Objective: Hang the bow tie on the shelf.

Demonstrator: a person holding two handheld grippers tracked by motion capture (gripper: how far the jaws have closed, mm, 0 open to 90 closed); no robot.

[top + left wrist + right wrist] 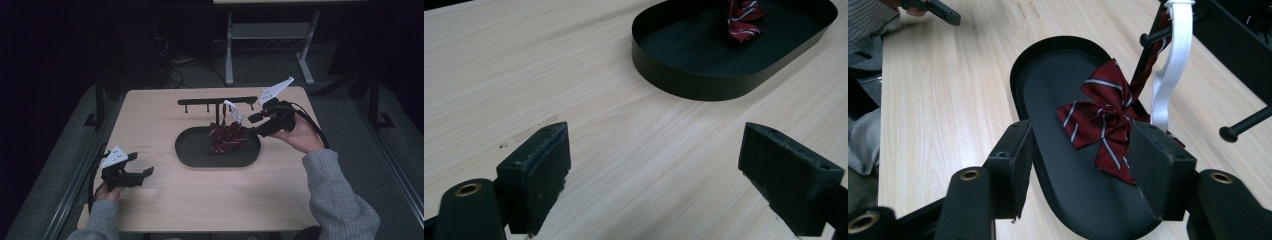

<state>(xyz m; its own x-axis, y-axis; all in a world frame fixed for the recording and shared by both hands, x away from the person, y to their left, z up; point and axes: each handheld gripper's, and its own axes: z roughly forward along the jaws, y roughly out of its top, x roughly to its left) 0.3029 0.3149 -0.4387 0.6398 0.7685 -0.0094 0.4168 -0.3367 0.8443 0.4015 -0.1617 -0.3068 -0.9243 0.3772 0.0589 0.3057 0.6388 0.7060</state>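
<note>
Right hand-held gripper (251, 131) jaws spread wide over the black oval tray (190, 155), straddling the dark red striped bow tie (1102, 119) without clamping it. Bow sits in the tray's right half; its white strap (1168, 70) goes up to the black rack (200, 102). Left hand-held gripper (141, 169) jaws wide, holding nothing, low over the counter (165, 200), well apart from the tray.

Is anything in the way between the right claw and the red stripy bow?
Nothing visible. The right claw is open just short of the red striped bow over the black tray. The bow's white strap runs up to the black rack behind it, not between them.
</note>
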